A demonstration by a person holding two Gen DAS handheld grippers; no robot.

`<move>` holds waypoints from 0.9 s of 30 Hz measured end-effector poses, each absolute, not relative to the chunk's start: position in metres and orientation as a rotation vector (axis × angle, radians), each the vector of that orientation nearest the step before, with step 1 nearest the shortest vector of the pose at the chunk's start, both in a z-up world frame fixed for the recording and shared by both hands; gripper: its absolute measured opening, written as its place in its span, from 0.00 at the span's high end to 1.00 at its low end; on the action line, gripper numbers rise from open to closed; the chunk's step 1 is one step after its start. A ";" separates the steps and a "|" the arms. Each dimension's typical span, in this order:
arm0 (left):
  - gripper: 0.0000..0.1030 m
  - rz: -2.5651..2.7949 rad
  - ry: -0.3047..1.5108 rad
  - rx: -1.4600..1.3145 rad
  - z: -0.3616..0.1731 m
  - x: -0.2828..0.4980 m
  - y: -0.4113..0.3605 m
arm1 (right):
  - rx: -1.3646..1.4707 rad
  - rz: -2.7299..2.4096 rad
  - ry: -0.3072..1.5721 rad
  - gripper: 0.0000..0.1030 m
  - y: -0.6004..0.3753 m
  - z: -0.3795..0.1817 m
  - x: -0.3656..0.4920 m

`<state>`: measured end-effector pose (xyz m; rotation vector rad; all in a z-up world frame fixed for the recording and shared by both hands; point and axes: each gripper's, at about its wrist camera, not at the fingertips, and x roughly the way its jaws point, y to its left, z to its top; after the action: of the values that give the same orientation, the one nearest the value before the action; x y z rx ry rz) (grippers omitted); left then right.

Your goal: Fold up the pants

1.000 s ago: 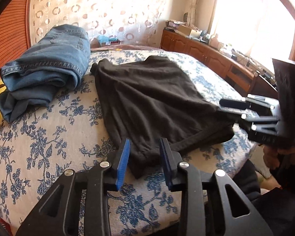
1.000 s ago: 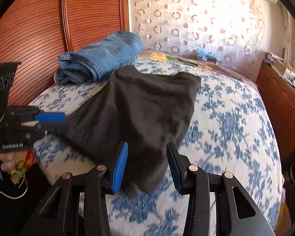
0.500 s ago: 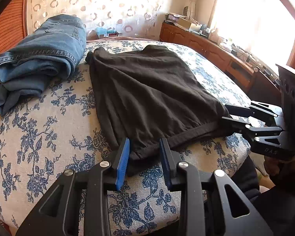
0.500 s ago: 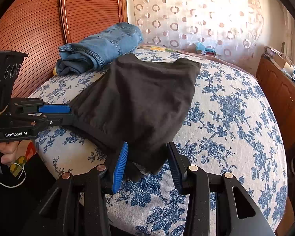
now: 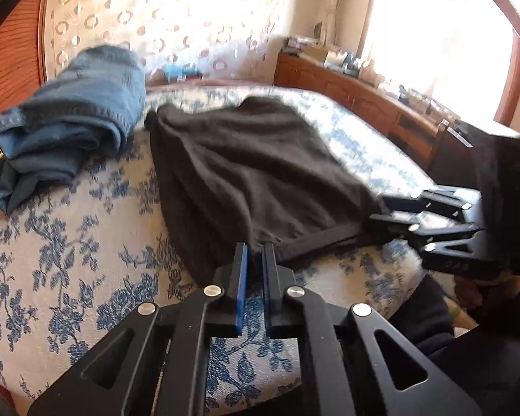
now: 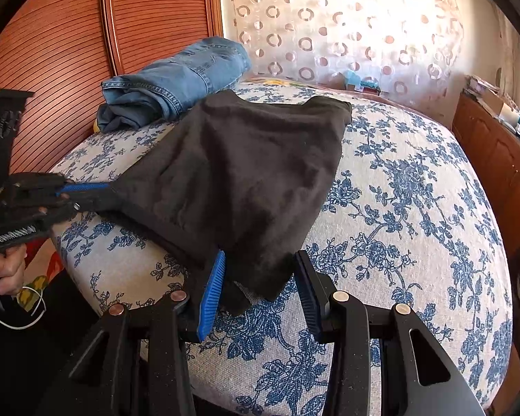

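The black pants (image 6: pixel 239 180) lay spread on the floral bed (image 6: pixel 416 208) near the folded jeans (image 6: pixel 176 79): soft, limp cloth, likely best taken by its thicker hem corners. The left gripper (image 5: pixel 254 248) had just been closing and pinched one corner. The right gripper (image 6: pixel 260 270) stood half-open around the other (pads not pressing). Only the right view showed the left-hand pinch side-on.
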<state>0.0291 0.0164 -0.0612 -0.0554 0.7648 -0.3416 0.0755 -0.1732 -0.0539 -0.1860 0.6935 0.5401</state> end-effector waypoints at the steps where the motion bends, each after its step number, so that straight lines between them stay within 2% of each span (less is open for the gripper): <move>1: 0.92 -0.342 0.751 -0.065 -0.056 0.026 0.018 | -0.184 0.539 0.694 0.58 -0.174 -0.054 0.076; 4: 0.92 -0.331 0.737 -0.074 -0.047 0.018 0.023 | -0.178 0.540 0.697 0.58 -0.175 -0.054 0.075; 11: 0.91 -0.278 0.816 -0.108 -0.065 0.022 0.041 | -0.173 0.553 0.691 0.58 -0.178 -0.048 0.067; 12: 0.89 -0.273 0.814 -0.105 -0.065 0.022 0.042 | -0.174 0.554 0.691 0.58 -0.178 -0.048 0.066; 15: 0.74 -0.253 0.818 -0.101 -0.063 0.027 0.044 | -0.170 0.555 0.693 0.58 -0.181 -0.046 0.063; 17: 0.57 -0.251 0.807 -0.099 -0.062 0.028 0.045 | -0.172 0.552 0.693 0.58 -0.182 -0.046 0.061; 19: 0.49 -0.251 0.798 -0.109 -0.059 0.029 0.047 | -0.169 0.550 0.697 0.58 -0.182 -0.045 0.061; 27: 0.49 -0.228 0.786 -0.117 -0.060 0.048 0.045 | -0.155 0.563 0.669 0.58 -0.174 -0.037 0.059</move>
<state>0.0484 0.0450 -0.0599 -0.1173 0.7859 -0.2279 0.0592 -0.1744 -0.0372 -0.1552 0.6688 0.5632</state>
